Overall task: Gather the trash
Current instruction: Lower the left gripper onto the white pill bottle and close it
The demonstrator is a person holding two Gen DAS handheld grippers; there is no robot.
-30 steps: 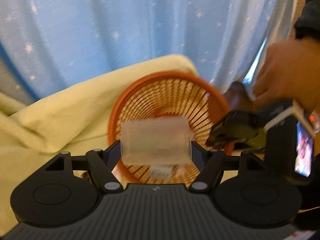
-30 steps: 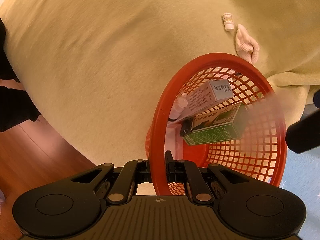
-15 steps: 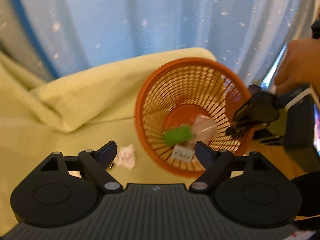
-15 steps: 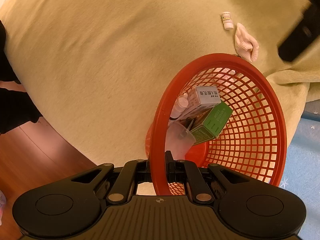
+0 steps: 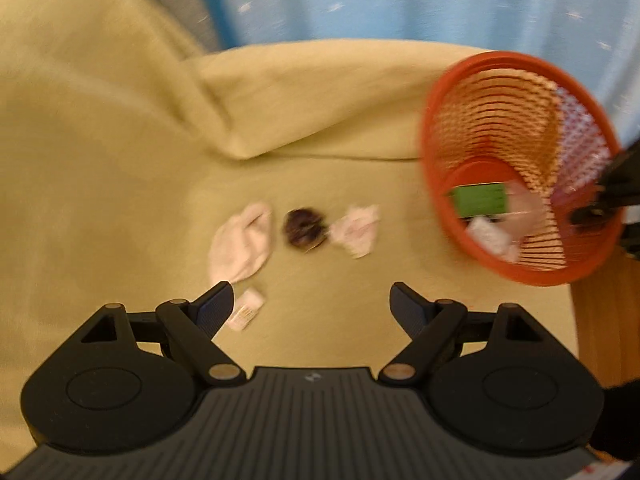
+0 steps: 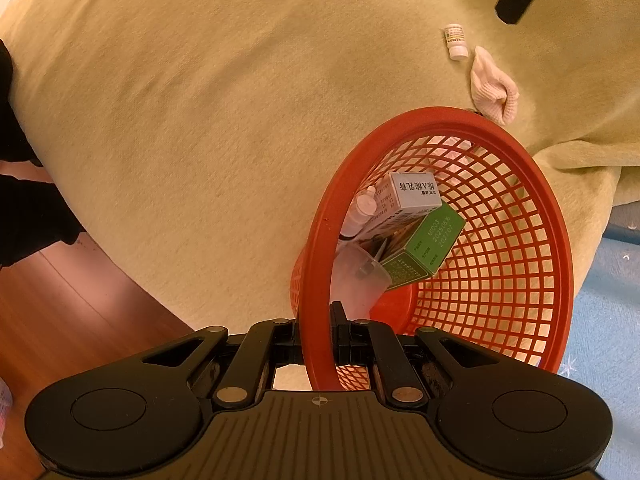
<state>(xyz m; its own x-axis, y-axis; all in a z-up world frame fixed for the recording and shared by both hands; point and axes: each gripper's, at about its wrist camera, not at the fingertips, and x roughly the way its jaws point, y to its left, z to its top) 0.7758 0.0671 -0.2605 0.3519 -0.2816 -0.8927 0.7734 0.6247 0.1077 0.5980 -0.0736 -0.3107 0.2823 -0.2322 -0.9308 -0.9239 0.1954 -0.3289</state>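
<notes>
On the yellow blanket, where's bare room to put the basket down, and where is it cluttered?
Free: the wide stretch of blanket between the red basket and the wooden floor. Crowded: past the basket's far rim, where the small bottle, pink sock, dark round item and crumpled tissue lie close together.

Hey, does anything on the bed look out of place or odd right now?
Yes. Loose bits lie scattered on the yellow blanket: a pink sock, a dark round clump, a crumpled tissue and a small white bottle. The orange basket hangs tilted from the right gripper.
</notes>
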